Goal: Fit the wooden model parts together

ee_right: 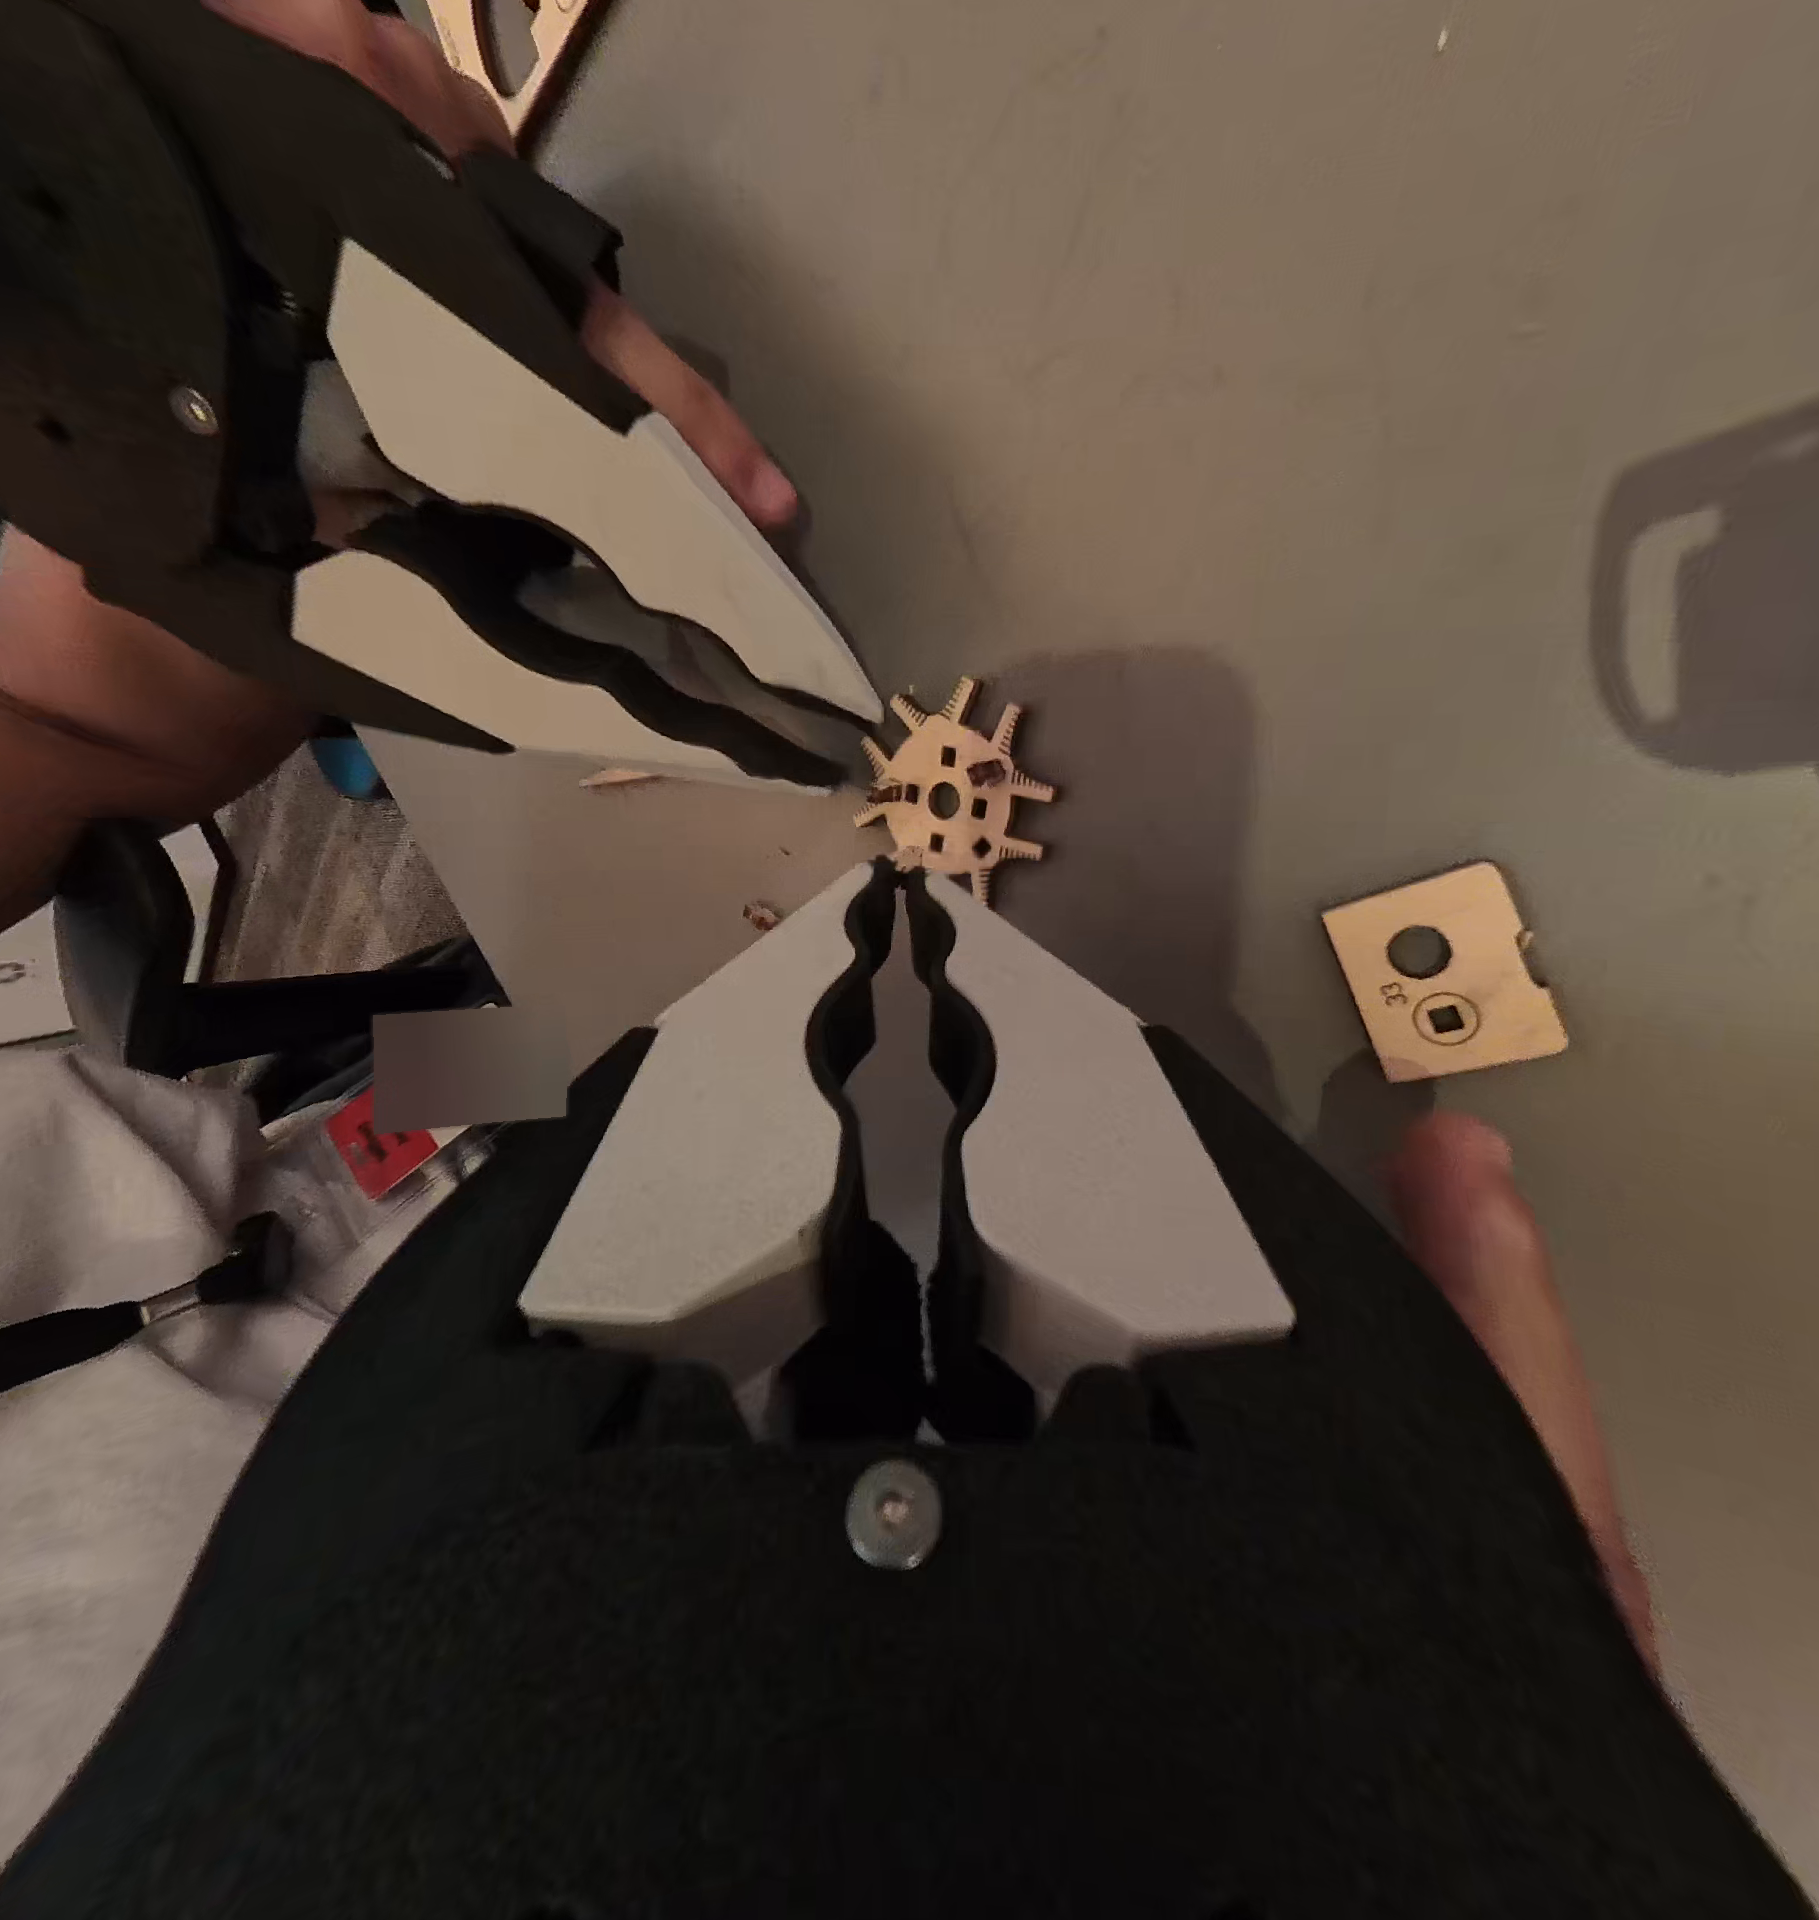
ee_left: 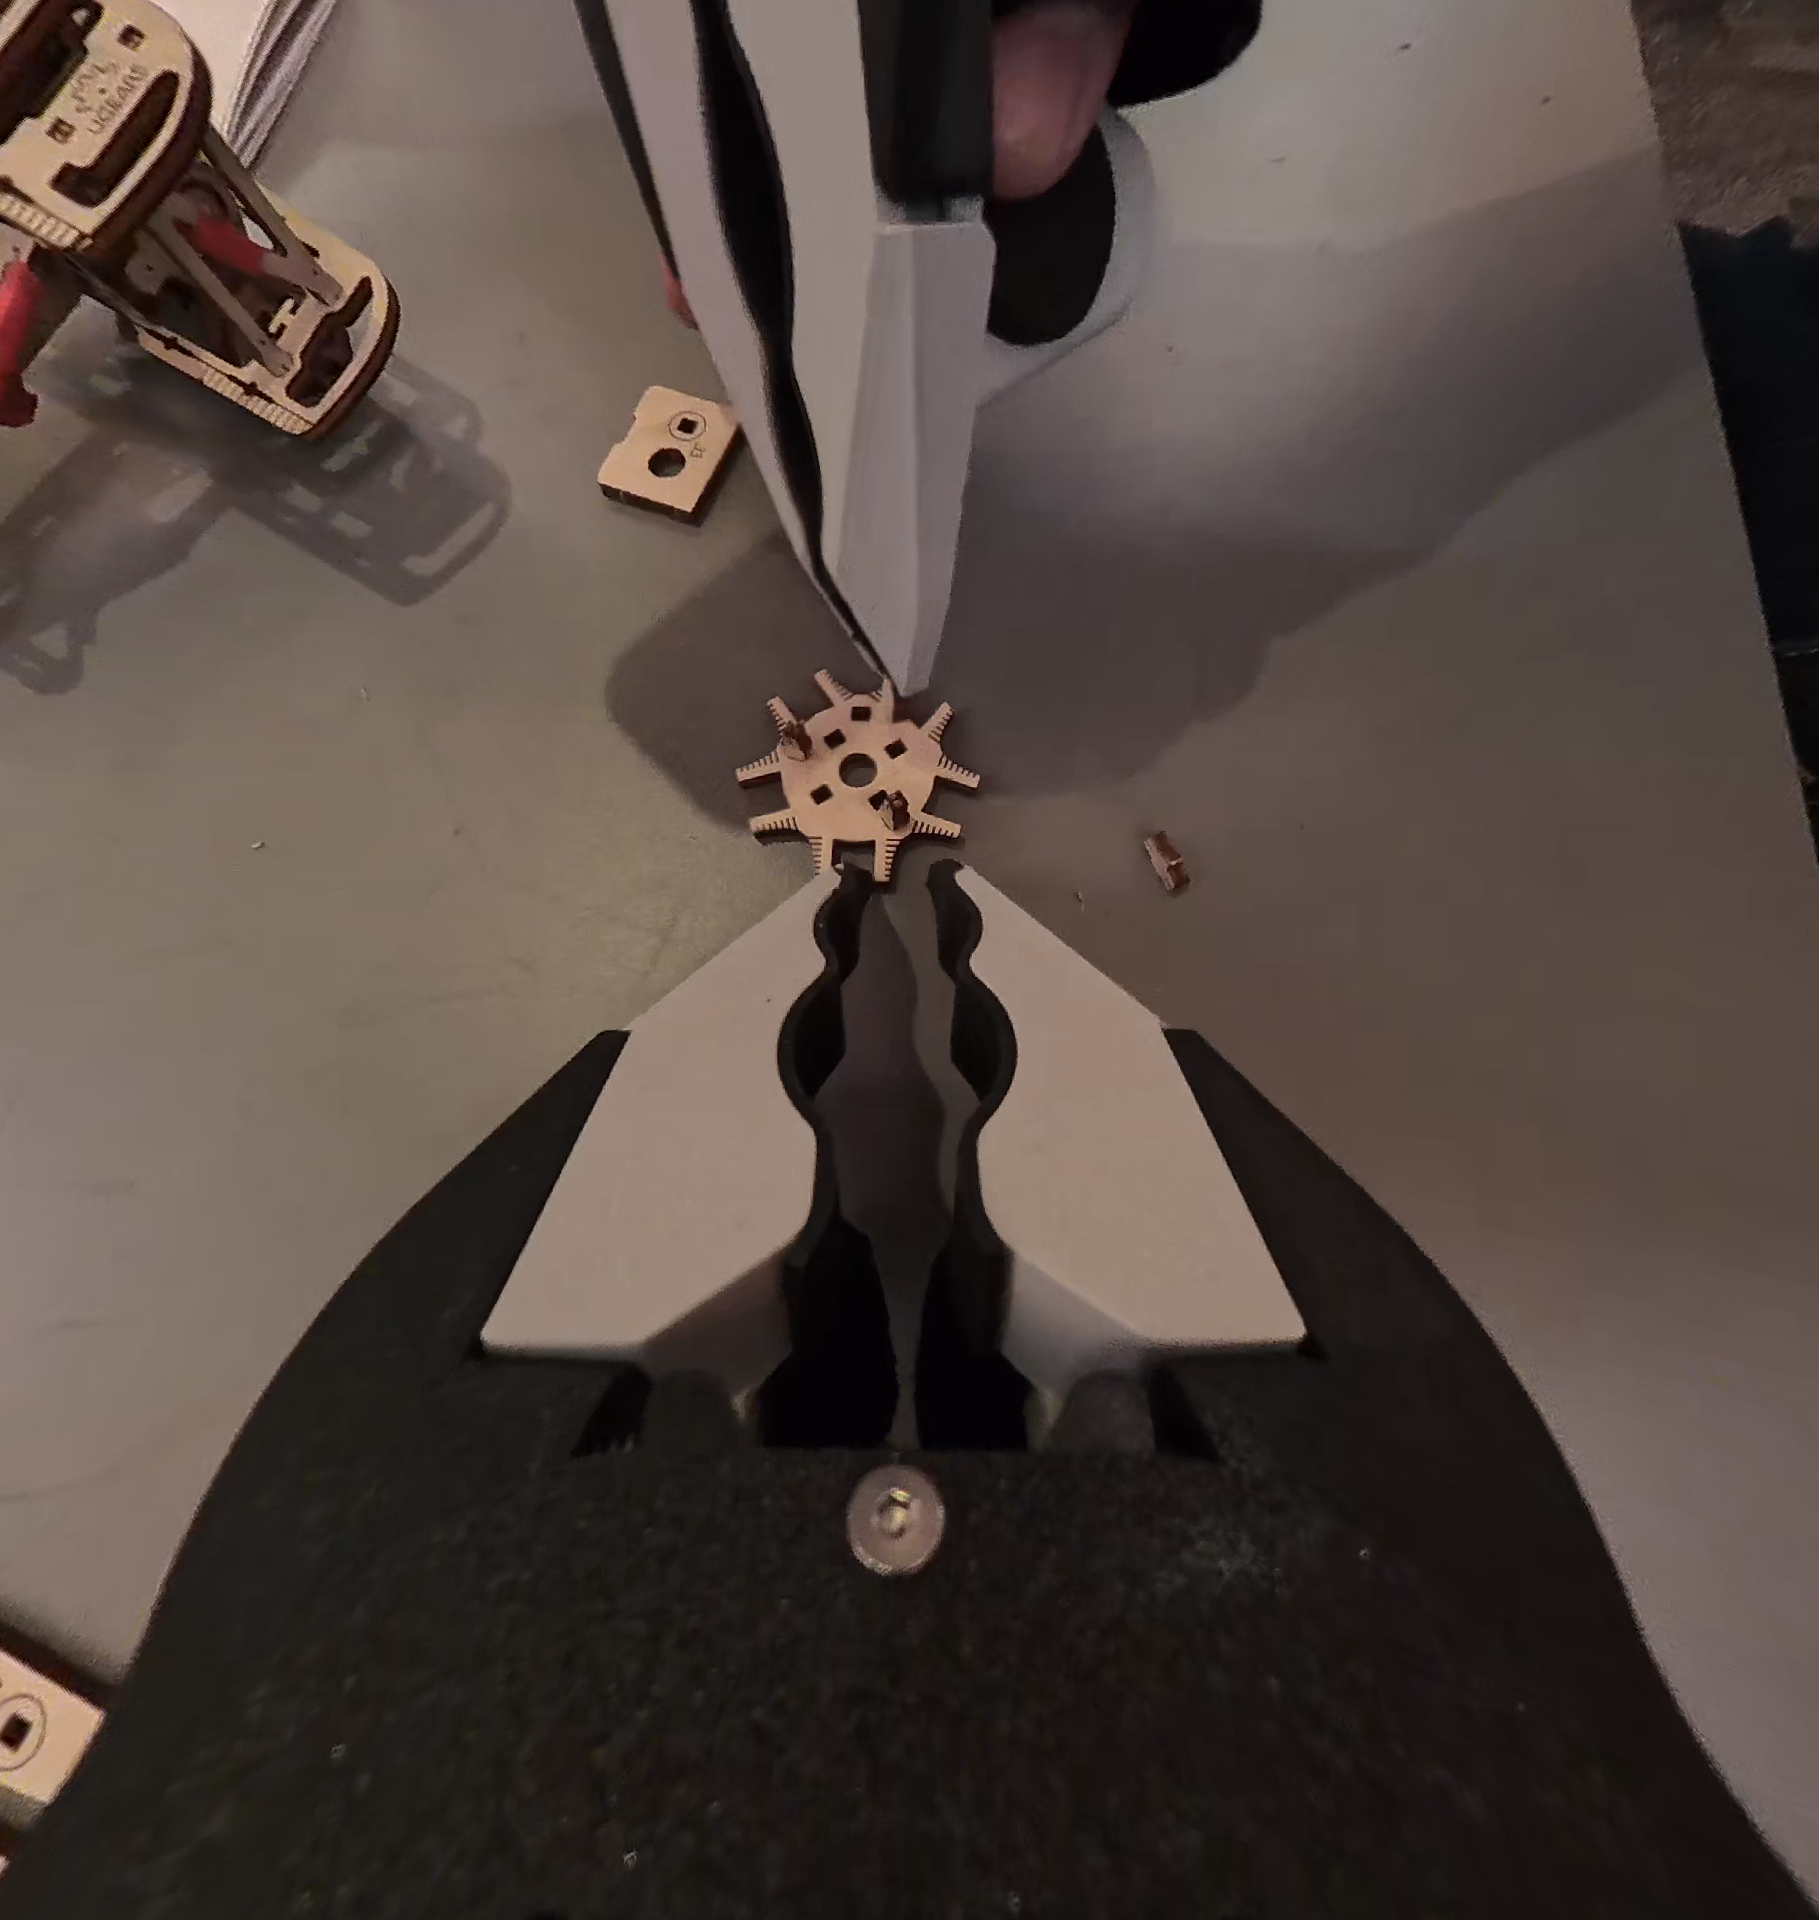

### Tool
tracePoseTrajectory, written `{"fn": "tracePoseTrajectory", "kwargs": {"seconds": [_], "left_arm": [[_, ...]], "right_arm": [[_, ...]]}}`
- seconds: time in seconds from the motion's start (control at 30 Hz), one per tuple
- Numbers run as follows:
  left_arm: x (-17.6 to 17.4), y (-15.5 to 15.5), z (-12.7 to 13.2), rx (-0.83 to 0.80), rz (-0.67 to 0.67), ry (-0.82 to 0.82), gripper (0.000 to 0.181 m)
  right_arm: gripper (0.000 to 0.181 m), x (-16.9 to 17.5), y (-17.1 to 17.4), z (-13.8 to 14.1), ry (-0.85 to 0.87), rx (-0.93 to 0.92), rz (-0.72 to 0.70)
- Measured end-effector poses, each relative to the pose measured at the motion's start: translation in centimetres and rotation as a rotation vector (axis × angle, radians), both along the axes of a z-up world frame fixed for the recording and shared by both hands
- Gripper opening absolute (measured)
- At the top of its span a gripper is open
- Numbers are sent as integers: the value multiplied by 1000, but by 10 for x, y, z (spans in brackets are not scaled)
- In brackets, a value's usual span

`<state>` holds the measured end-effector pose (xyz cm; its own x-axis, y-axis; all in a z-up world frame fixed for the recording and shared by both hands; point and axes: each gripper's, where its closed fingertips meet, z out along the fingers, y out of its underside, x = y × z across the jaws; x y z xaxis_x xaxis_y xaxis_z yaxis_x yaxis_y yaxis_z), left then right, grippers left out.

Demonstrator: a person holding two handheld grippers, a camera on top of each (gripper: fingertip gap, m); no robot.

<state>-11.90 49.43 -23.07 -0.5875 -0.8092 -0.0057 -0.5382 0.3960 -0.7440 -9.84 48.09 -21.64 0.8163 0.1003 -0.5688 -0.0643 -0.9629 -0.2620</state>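
Note:
A small wooden gear wheel (ee_left: 858, 774) with toothed spokes and square holes lies on the grey table; it also shows in the right wrist view (ee_right: 946, 795). Two tiny dark pegs stand in its holes (ee_left: 793, 740). My left gripper (ee_left: 892, 871) reaches from the near side and is closed on one spoke at the wheel's rim; it enters the right wrist view from the upper left (ee_right: 861, 746). My right gripper (ee_right: 900, 871) is nearly shut on a tiny wooden peg (ee_right: 905, 857) at the wheel's edge; in the left wrist view it comes down from above (ee_left: 900, 681).
A square wooden plate (ee_left: 666, 452) (ee_right: 1445, 971) lies flat nearby. A loose peg (ee_left: 1165, 862) (ee_right: 761, 914) lies beside the wheel. A partly built wooden model (ee_left: 157, 229) with red parts stands far left. Wooden sheets (ee_left: 11, 1735) sit at the lower left. The table edge (ee_left: 1715, 520) runs along the right. My left and right fingertips are right by each other.

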Motion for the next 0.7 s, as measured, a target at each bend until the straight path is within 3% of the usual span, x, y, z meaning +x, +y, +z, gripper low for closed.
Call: {"fn": "tracePoseTrajectory", "kwargs": {"seconds": [0.7], "left_arm": [[6, -1, -3, 35, 8, -7, 1]], "right_arm": [[2, 4, 0, -1, -139, -80, 107]]}}
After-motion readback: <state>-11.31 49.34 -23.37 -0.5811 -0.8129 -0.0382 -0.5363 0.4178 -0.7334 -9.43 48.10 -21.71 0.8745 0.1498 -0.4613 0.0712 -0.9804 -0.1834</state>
